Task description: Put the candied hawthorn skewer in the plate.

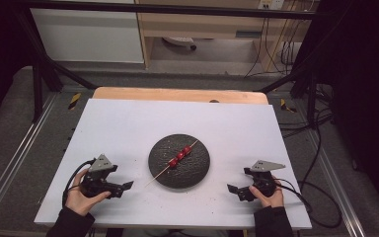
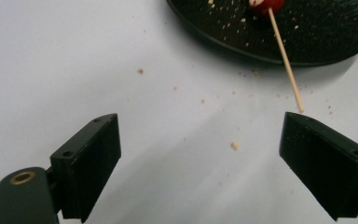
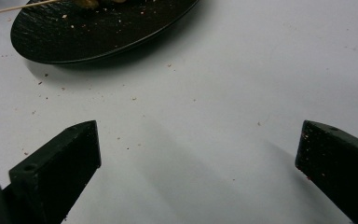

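A round black plate (image 1: 197, 170) lies in the middle of the white table. Across it lies a wooden skewer (image 1: 158, 174) with three red balls (image 1: 179, 155), its bare end sticking out over the plate's near-left rim. My left gripper (image 1: 122, 189) rests on the table to the plate's left, open and empty. In the left gripper view the skewer (image 2: 285, 58) ends just above the right jaw of my left gripper (image 2: 200, 154), apart from it. My right gripper (image 1: 237, 192) sits right of the plate, open and empty. The right gripper view has the plate (image 3: 98, 32) beyond my right gripper (image 3: 198, 158).
Crumbs (image 2: 234, 145) are scattered on the white table top (image 1: 128, 123) near the plate. A wooden strip (image 1: 177, 94) edges the table's far side. Metal rails (image 1: 10, 163) run along both sides, and cables (image 1: 316, 163) trail on the floor at the right.
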The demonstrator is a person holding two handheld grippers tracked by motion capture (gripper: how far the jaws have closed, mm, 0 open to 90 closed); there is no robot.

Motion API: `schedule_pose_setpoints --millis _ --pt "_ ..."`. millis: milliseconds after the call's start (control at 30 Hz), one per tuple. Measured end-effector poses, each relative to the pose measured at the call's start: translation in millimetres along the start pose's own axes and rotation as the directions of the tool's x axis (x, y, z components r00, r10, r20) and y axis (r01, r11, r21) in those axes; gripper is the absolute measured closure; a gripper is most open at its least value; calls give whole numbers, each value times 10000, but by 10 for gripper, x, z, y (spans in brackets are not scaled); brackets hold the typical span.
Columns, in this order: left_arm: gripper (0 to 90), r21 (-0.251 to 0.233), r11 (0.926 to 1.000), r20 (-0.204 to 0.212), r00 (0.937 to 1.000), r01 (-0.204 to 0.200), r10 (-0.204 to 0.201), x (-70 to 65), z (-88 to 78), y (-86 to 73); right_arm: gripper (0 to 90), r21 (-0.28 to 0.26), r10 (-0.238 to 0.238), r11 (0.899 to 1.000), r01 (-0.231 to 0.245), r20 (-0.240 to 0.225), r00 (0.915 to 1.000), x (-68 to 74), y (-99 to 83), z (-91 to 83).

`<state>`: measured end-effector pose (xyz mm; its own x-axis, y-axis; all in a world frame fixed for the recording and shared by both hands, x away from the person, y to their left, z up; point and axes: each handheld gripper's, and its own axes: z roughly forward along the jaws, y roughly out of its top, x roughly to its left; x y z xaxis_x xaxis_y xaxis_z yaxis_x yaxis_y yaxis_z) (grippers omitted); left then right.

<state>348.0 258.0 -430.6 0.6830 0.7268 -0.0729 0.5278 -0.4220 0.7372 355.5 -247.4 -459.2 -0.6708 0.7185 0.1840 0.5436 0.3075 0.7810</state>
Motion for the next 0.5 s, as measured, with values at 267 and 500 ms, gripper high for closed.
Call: schedule_pose_setpoints --millis 267,500 --pt "124 -135 9994 18 9995 318 -318 57 11 -212 6 36 11 10000 -11 -22 10000 0 -4 8" --pt "124 -177 9993 70 9994 336 -335 78 -8 -259 6 251 27 9997 -27 23 10000 -2 -9 22"
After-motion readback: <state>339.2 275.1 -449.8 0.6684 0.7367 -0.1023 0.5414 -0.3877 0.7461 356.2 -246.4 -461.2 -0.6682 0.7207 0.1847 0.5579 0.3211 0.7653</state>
